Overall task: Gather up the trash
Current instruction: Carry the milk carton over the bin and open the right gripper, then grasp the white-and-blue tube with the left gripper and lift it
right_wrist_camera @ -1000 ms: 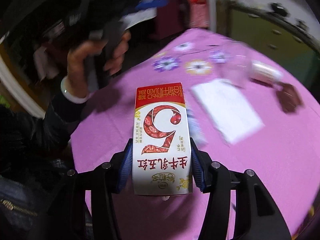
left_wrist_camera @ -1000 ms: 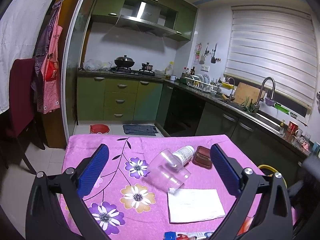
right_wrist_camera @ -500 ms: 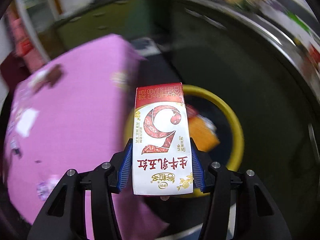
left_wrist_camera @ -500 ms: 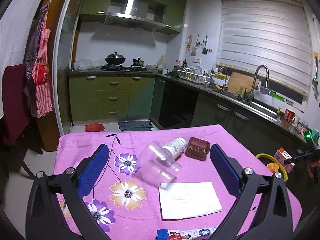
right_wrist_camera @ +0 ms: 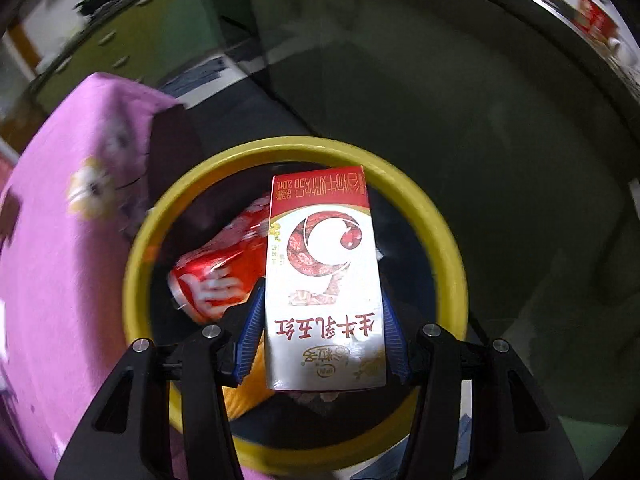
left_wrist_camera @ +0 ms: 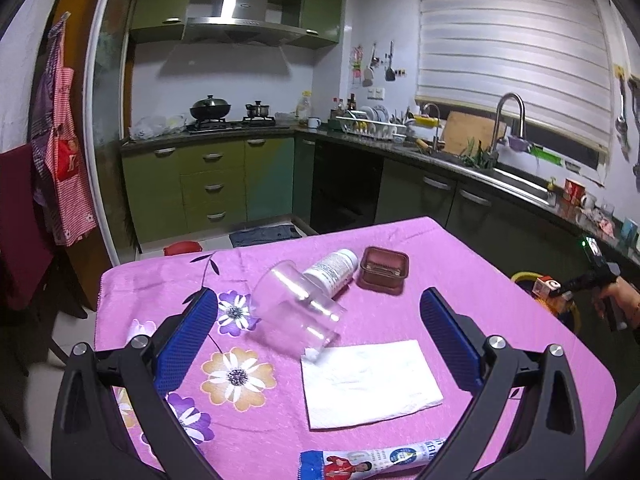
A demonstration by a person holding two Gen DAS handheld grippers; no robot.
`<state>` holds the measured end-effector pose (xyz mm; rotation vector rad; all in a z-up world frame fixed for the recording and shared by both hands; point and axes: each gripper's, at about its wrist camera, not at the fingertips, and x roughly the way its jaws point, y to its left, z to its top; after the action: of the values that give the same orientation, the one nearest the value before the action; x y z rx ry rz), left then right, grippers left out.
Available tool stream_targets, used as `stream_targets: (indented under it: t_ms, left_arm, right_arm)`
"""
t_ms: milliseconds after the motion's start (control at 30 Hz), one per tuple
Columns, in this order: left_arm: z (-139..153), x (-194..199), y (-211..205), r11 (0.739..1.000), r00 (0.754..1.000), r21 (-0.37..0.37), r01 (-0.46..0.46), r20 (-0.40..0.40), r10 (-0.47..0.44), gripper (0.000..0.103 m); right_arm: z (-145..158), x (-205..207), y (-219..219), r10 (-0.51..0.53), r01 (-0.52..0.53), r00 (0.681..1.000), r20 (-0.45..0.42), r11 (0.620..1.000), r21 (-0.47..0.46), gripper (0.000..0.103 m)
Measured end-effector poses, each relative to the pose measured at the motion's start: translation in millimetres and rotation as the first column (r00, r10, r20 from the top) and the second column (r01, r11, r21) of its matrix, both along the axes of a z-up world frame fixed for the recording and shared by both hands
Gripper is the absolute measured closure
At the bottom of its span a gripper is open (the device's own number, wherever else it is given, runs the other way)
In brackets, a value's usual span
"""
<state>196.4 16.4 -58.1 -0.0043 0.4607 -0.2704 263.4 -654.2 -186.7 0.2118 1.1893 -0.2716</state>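
Right gripper (right_wrist_camera: 324,336) is directly over the yellow bin (right_wrist_camera: 448,240), milk carton (right_wrist_camera: 324,280) between its fingers lengthwise and pointing down into it; the jaws have just been opening, the pads barely touching now. Left gripper (left_wrist_camera: 320,336), wide open and empty, hovers over the desk (left_wrist_camera: 500,288), well apart from the bin.

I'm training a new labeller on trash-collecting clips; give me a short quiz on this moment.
1. True or false: the left gripper grips the clear cup.
2. What does the right gripper hold, and over what?
3. Which already lies in the yellow bin? A red can; B napkin; C brown tray.
Key: 1 false, its jaws stand open and empty. 2 the milk carton, between jaws that have just been opening, over the yellow bin. 3 A.
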Motion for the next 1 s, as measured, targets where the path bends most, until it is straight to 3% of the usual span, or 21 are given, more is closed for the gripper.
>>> stream_targets:
  t_ms: [33,167,367,500,633,767,833,900,967,1000]
  left_arm:
    - [-1,0,-1,1.0,1.0,0.003,0.006,-0.003,-0.006,0.007]
    - [-3,2,-8,0.999,0.999,0.014,0.035,-0.021,-0.034,0.007]
    - [-5,2,-24,0.991,0.99,0.013,0.131,-0.06,-0.13,0.007]
    - [-7,-6,-38,0.97,0.961,0.006,0.243,-0.135,-0.24,0.007]
    - [-15,-26,-49,0.925,0.917,0.09,0.369,-0.201,-0.346,0.007]
    - [-26,-38,-55,0.851,0.85,0.156,0.502,-0.271,-0.451,0.007]
    - [-32,-43,-60,0.794,0.805,0.188,0.579,-0.286,-0.519,0.007]
    - [-42,-43,-70,0.713,0.742,0.227,0.664,-0.318,-0.59,0.007]
    - [-52,-38,-77,0.656,0.696,0.25,0.712,-0.373,-0.613,0.008]
    - [-57,-35,-79,0.633,0.678,0.261,0.729,-0.405,-0.614,0.013]
  right_arm:
    - [1,-2,-7,-0.021,0.021,1.0,0.009,1.0,-0.023,0.041]
    - [22,-18,-11,-0.035,0.037,0.996,0.08,0.999,-0.019,0.041]
    - [59,-51,21,0.043,-0.046,0.984,0.17,0.999,0.014,0.035]
    - [66,-61,58,0.137,-0.143,0.971,0.198,0.99,0.017,0.035]
    - [70,-74,79,0.199,-0.21,0.956,0.216,0.977,0.026,0.035]
    - [67,-73,91,0.231,-0.247,0.949,0.214,0.968,0.046,0.035]
    - [64,-72,93,0.239,-0.258,0.947,0.215,0.964,0.061,0.035]
    - [59,-69,97,0.248,-0.269,0.945,0.213,0.96,0.077,0.035]
    - [56,-70,103,0.26,-0.282,0.944,0.204,0.956,0.085,0.035]
    - [54,-70,105,0.266,-0.287,0.943,0.202,0.954,0.085,0.035]
